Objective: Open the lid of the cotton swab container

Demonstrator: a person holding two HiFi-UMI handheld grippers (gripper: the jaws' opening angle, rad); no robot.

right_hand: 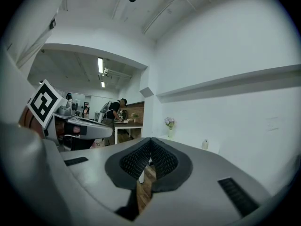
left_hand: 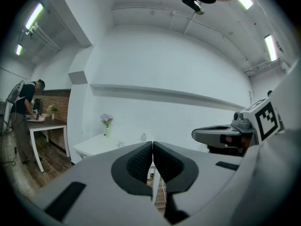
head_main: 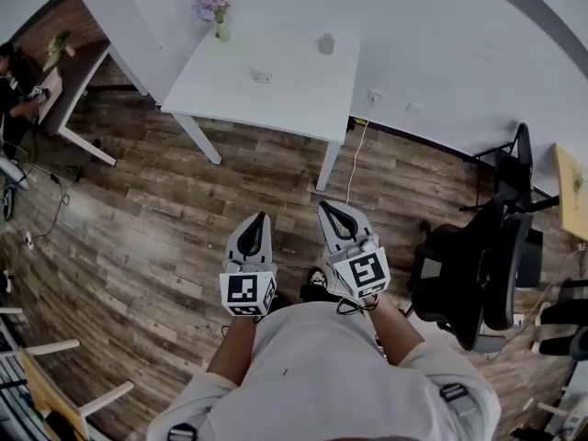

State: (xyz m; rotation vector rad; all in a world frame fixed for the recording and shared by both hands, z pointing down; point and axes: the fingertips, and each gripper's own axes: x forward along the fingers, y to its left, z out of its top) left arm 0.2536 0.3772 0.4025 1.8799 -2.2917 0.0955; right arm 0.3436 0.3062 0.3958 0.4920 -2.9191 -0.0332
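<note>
place: office-like room | evidence: white table (head_main: 294, 99), black office chair (head_main: 459, 283), plank floor (head_main: 138, 209), ceiling strip lights (left_hand: 35, 16)

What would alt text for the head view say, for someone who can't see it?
Seen from above, a person on a wood floor holds the left gripper and right gripper, both shut and empty, aimed at a white table ahead. On it stand flowers and a small jar; a black chair is at right.
</note>
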